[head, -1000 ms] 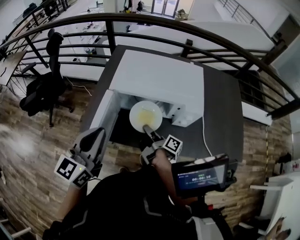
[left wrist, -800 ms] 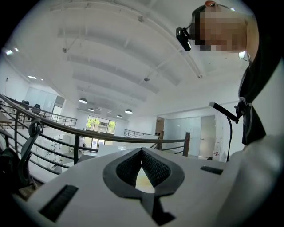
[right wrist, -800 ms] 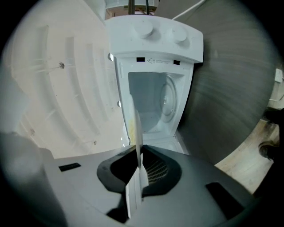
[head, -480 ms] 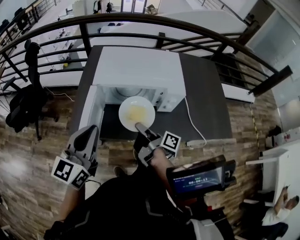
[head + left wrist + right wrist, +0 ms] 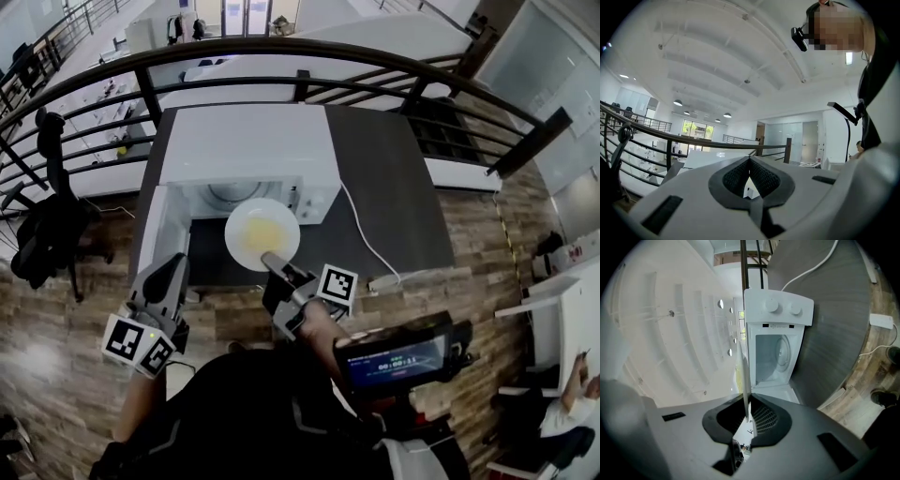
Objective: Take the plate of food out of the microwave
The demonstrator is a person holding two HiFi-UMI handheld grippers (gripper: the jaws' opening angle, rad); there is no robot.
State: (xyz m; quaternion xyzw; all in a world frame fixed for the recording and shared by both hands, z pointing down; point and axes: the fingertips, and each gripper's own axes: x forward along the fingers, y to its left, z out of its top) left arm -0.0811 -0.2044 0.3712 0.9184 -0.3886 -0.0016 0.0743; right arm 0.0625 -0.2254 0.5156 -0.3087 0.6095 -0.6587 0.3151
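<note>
Right tongs [image 5: 268, 256] pinching plate [image 5: 236, 225] rim; plate with food [image 5: 265, 231] just outside microwave [image 5: 246, 145] mouth, above bench [image 5: 394, 187]. Left tongs [image 5: 172, 272] pressed together, empty, near microwave's open door [image 5: 161, 225].

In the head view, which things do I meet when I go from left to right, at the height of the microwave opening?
Black office chair → open microwave door → plate of food → white power cable.
</note>
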